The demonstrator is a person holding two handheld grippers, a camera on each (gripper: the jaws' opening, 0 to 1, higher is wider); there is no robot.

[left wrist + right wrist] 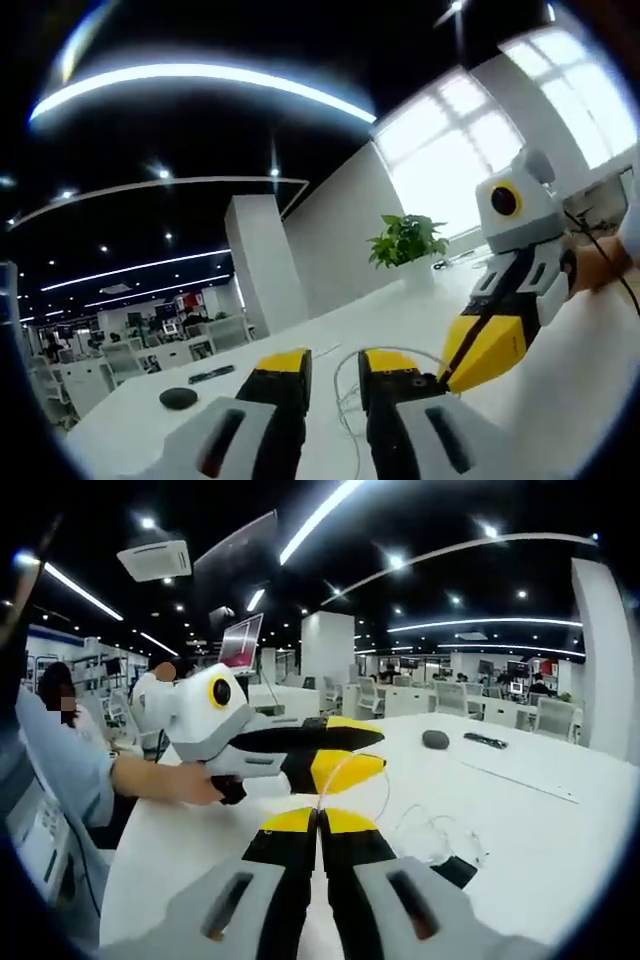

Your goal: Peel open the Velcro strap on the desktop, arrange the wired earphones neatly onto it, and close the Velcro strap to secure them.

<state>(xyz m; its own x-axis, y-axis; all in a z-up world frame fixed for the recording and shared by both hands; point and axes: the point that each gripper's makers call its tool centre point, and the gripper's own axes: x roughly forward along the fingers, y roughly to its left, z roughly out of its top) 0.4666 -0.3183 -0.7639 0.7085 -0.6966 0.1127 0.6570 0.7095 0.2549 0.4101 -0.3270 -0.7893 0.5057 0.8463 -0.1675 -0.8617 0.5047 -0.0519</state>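
Observation:
My right gripper (319, 822) is shut on the thin white earphone wire (340, 770), which rises from between its yellow tips and curves over toward the left gripper. The rest of the wired earphones (440, 838) lie in loose loops on the white desk (540, 820), beside a small black piece (457, 870) that looks like the Velcro strap. My left gripper (335, 368) stands open, with a loop of the wire (345, 395) on the desk beyond the gap. The right gripper (478, 350) comes in from the right, its tip close against the left gripper's right jaw.
A round black object (435, 739) and a flat black item (486, 741) lie farther back on the desk. A potted plant (405, 242) stands by the bright windows. A person's hand (170, 780) holds the left gripper. Office desks and chairs stand behind.

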